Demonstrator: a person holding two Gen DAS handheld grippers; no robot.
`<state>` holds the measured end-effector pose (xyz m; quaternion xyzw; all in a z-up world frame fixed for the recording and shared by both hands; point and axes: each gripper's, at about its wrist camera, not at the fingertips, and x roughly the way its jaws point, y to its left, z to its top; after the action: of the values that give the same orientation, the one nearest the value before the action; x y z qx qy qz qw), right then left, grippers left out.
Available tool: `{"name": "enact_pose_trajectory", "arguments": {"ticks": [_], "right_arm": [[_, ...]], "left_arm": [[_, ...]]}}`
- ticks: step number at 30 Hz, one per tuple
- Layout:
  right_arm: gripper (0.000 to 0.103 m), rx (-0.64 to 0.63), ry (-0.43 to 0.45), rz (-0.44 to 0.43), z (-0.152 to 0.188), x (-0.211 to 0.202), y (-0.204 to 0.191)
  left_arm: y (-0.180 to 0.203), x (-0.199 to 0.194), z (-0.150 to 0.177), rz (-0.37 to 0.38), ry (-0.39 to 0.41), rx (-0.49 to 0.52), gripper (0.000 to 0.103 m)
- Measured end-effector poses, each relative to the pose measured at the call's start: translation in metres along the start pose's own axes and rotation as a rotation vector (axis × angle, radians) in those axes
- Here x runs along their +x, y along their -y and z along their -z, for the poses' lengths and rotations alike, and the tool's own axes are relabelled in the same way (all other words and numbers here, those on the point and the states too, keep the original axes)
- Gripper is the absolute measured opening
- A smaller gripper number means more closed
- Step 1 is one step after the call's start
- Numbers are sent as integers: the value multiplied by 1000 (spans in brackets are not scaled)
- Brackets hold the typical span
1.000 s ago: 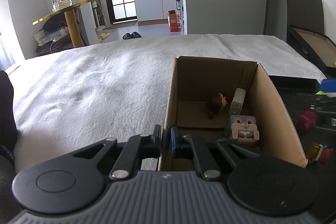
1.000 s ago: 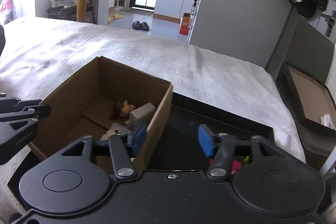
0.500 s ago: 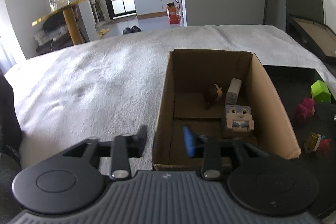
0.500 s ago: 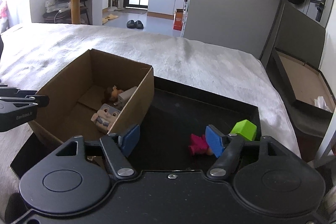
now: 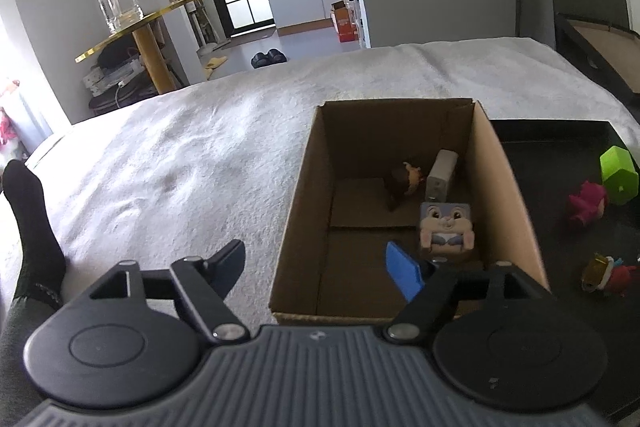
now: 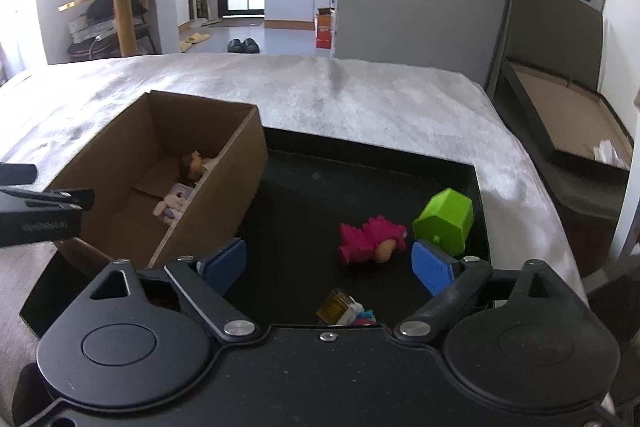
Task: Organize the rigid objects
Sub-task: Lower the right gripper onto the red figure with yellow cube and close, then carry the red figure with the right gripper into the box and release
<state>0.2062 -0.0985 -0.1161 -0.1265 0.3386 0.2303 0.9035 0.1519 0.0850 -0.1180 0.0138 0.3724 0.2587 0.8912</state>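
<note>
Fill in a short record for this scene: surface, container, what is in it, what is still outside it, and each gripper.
surface: black tray on a white blanket
container: cardboard box, open on top
in box: bunny cube, brown doll, white block
outside, on tray: green block, pink toy, small yellow toy
left gripper: jaws opening, straddling the box's near left corner
right gripper: jaws opening, holding nothing, above the tray

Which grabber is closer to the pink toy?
Right. The right gripper hangs just in front of the pink toy on the black tray, jaws opening. The left gripper straddles the cardboard box wall, farther away.
</note>
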Motion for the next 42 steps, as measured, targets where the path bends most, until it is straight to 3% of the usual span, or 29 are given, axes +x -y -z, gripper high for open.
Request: {"name": "enact_pose_trajectory", "arguments": {"ticks": [12, 15, 20, 24, 27, 29, 30, 37, 42], "right_arm": [[89, 146, -45, -28, 26, 26, 37], [81, 149, -67, -48, 30, 35, 38], [81, 131, -72, -74, 43, 40, 32], [79, 105, -86, -62, 52, 46, 29], [64, 87, -98, -48, 55, 50, 28], [45, 82, -106, -31, 58, 53, 29], [40, 89, -115, -25, 58, 55, 30], [37, 188, -109, -37, 60, 52, 51], [36, 180, -90, -27, 59, 48, 49]], "left_arm": [[10, 15, -4, -22, -60, 19, 80], [11, 18, -2, -34, -76, 18, 80], [11, 21, -4, -51, -102, 6, 80], [21, 20, -2, -45, -108, 58, 80], [26, 19, 0, -55, -112, 80, 80], [29, 19, -1, -57, -110, 84, 80], [30, 19, -1, -63, -111, 87, 80], [29, 20, -6, -80, -104, 93, 80], [19, 22, -9, -70, -113, 75, 80]]}}
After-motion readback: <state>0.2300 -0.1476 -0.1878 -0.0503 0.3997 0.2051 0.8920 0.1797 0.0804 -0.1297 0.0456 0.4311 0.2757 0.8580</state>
